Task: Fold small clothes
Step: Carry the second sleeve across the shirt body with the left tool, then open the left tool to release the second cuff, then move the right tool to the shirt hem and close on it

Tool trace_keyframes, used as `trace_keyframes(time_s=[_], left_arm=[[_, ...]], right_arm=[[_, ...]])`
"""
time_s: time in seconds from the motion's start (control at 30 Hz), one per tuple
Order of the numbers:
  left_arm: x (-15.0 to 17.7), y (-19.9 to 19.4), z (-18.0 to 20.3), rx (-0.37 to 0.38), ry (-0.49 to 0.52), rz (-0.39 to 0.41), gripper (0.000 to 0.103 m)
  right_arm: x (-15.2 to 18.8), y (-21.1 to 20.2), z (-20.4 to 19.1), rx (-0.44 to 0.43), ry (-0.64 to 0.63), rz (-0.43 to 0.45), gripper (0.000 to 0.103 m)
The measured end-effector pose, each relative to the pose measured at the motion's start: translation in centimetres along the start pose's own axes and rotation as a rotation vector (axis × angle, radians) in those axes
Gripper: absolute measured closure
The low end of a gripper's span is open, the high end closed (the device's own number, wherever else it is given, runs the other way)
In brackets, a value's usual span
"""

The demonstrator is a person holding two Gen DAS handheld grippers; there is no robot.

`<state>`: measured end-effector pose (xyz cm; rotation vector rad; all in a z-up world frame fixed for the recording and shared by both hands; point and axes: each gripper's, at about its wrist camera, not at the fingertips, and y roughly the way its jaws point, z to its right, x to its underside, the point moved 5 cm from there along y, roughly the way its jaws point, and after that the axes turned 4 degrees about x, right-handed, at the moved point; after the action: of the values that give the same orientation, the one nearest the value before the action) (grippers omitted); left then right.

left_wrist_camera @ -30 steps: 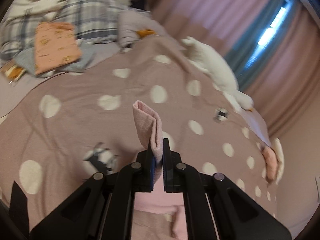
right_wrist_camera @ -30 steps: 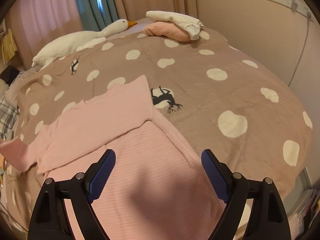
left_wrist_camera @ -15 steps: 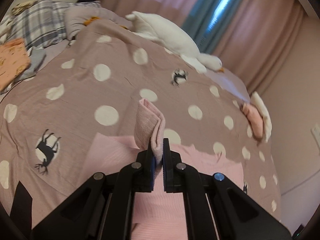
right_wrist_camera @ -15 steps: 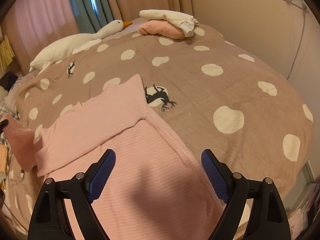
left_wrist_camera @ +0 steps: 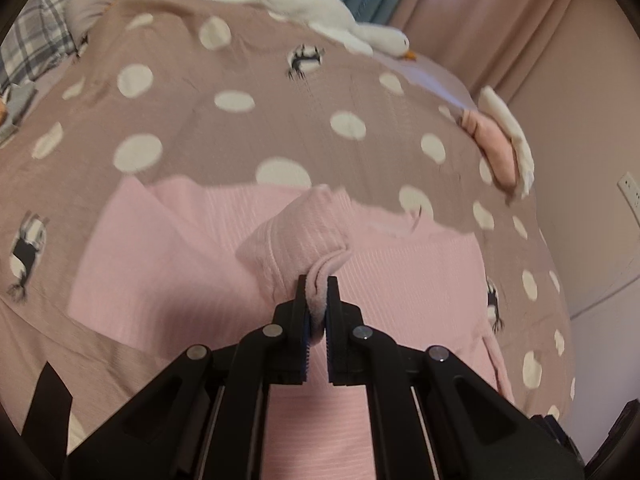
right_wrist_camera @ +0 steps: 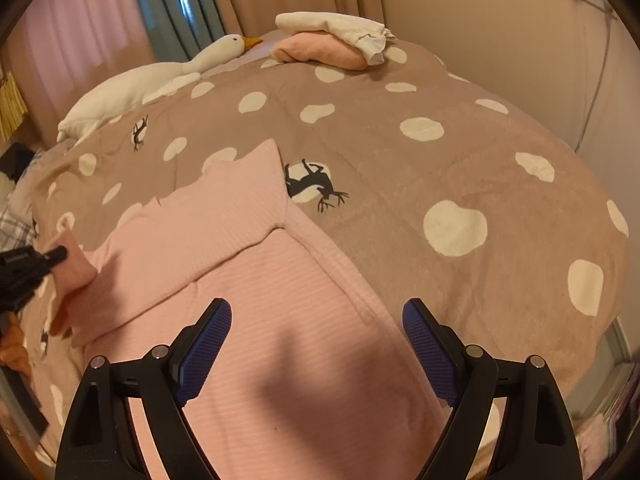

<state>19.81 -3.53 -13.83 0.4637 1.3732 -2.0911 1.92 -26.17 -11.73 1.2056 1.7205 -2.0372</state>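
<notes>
The left gripper (left_wrist_camera: 316, 296) has its 2 black jaws pinched together on the cuff of a sleeve (left_wrist_camera: 296, 232) belonging to a pale pink ribbed knit top (left_wrist_camera: 180, 248). The sleeve rises from the jaws in a bunched loop and drapes forward over the body of the garment, which lies spread directly beneath and ahead of that gripper on a mauve-brown bedspread with white polka dots and black deer prints (left_wrist_camera: 240, 132).

The right gripper (right_wrist_camera: 316, 340) hovers over the lower part of the same top (right_wrist_camera: 280, 320), its 2 blue-padded fingers (right_wrist_camera: 204, 344) spread wide apart and holding nothing. Ahead of it and to its left, the other sleeve lies folded flat across the garment. At the far left edge of the right wrist view, the left gripper (right_wrist_camera: 60, 253) shows with the pinched sleeve (right_wrist_camera: 72, 264).

Beyond both grippers, at the far side of the bed, rests a white plush goose with an orange beak (right_wrist_camera: 168, 76). Just to its right sits a folded peach-pink cloth (right_wrist_camera: 320, 50) with a white cloth (right_wrist_camera: 336, 26) lying on top of it. Pink curtains (left_wrist_camera: 460, 4) hang behind.
</notes>
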Motion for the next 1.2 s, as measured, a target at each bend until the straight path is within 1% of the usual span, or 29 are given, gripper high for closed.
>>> trace_keyframes(time_s=[0.2,0.3,0.4,0.47,0.5,0.53,0.57,0.6,0.63,0.67,0.7,0.73,0.77,0.83,0.93,0.97,1.07,1.2], left_arm=[[2.3,3.1,0.0,0.004,-0.013,-0.092,0.097],[3.5,4.4,-0.1,0.016,-0.007,-0.153,0.096],[4.2,4.9,-0.6,0.018,-0.011,-0.179,0.096],[4.3,4.7,-0.8,0.040,-0.019,-0.190,0.092],[4.3,4.5,-0.8,0.060,-0.027,-0.197,0.085],[4.2,3.9,-0.9,0.088,-0.041,-0.208,0.070],[4.1,3.5,-0.9,0.100,-0.046,-0.216,0.059],[3.7,2.6,-1.0,0.125,-0.058,-0.216,0.045],[3.3,1.5,-1.2,0.153,-0.074,-0.187,0.044],[2.8,0.4,-1.4,0.163,-0.084,-0.153,0.044],[2.2,-0.8,-1.8,0.155,-0.089,-0.119,0.042],[1.7,-2.2,-2.4,0.125,-0.090,-0.082,0.039],[1.2,-3.5,-3.1,0.083,-0.091,-0.042,0.038],[0.6,-5.5,-4.2,0.022,-0.086,0.014,0.034],[0.5,-8.0,-6.4,-0.057,-0.112,0.072,0.029],[0.5,-8.4,-7.0,-0.070,-0.121,0.082,0.029],[0.8,-10.1,-9.3,-0.126,-0.165,0.109,0.029],[1.4,-11.1,-11.6,-0.147,-0.221,0.116,0.029]], right_arm=[[0.3,0.4,0.0,-0.009,-0.004,-0.018,0.016],[0.4,0.5,-0.1,-0.010,-0.011,-0.022,0.016],[0.6,0.7,-0.3,-0.017,-0.018,-0.029,0.016],[0.6,0.8,-0.5,-0.022,-0.027,-0.032,0.016],[0.6,0.8,-0.8,-0.024,-0.036,-0.033,0.016],[0.5,0.8,-0.9,-0.027,-0.042,-0.033,0.016],[0.5,0.7,-1.2,-0.032,-0.050,-0.033,0.016],[0.3,0.6,-1.5,-0.042,-0.059,-0.032,0.016],[0.1,0.5,-1.9,-0.057,-0.066,-0.031,0.016],[0.0,0.5,-2.2,-0.067,-0.072,-0.030,0.016],[-0.3,0.4,-2.7,-0.083,-0.083,-0.027,0.016],[-0.6,0.3,-3.3,-0.100,-0.096,-0.024,0.016],[-0.8,0.3,-3.9,-0.113,-0.106,-0.023,0.016],[-1.3,0.5,-5.7,-0.162,-0.133,-0.030,0.016],[-1.6,1.0,-8.9,-0.247,-0.178,-0.062,0.016],[-1.7,1.3,-10.4,-0.277,-0.205,-0.075,0.016],[-1.8,2.3,-13.7,-0.314,-0.258,-0.098,0.016],[-1.7,4.7,-17.8,-0.370,-0.291,-0.178,0.016]])
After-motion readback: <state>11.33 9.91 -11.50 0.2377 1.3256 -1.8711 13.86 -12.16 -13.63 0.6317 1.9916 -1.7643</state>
